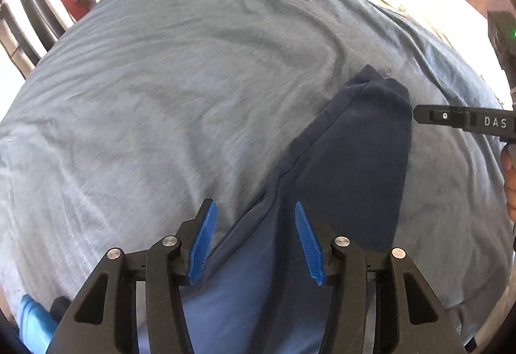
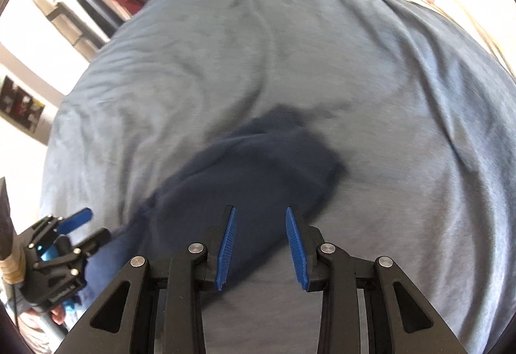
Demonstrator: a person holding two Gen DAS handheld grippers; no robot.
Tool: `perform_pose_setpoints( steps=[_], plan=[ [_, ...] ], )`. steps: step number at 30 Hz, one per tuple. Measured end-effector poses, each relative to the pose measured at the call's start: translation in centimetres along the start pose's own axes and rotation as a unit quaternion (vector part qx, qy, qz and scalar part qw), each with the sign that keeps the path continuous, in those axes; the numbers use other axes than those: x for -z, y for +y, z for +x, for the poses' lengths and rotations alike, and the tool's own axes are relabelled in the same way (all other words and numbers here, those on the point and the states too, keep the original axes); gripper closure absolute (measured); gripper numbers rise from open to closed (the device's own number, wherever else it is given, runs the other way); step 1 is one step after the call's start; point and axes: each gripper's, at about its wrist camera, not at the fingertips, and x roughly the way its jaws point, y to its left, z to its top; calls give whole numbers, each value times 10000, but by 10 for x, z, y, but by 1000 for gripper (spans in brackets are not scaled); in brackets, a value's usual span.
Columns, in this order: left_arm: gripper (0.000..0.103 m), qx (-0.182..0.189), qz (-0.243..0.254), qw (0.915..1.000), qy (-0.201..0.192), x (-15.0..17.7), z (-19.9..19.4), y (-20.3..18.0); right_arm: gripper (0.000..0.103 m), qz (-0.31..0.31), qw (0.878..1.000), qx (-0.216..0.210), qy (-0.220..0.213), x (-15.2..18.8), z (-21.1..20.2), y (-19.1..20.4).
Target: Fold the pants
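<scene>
Navy pants (image 1: 338,166) lie folded lengthwise on a grey-blue bedspread (image 1: 161,96) covering a bed. The left tongs (image 1: 254,241) hover above them, spread apart and empty; the right tongs (image 2: 261,244) likewise.

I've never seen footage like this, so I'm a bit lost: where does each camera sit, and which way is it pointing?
Left wrist view: sits on the left tool, looking forward and down at navy pants on a grey-blue bedspread; its open fingers show, and the right tool at the right edge.
Right wrist view: sits on the right tool, looking down at the blurred pants; its open fingers show, and the left tool low at the left.
Shared: pants, bedspread.
</scene>
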Motion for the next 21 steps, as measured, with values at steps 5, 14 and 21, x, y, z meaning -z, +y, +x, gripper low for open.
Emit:
perform_pose_setpoints(
  steps=[5, 14, 21],
  plan=[
    [53, 83, -82, 9997, 234, 20, 7, 25, 70, -366, 9992, -168, 88, 8, 5, 35],
    [53, 247, -192, 9977, 603, 47, 46, 48, 70, -779, 9955, -265, 476, 31, 31, 79],
    [47, 192, -731, 9958, 518, 63, 48, 70, 69, -895, 9941, -104, 598, 42, 42, 95]
  ],
)
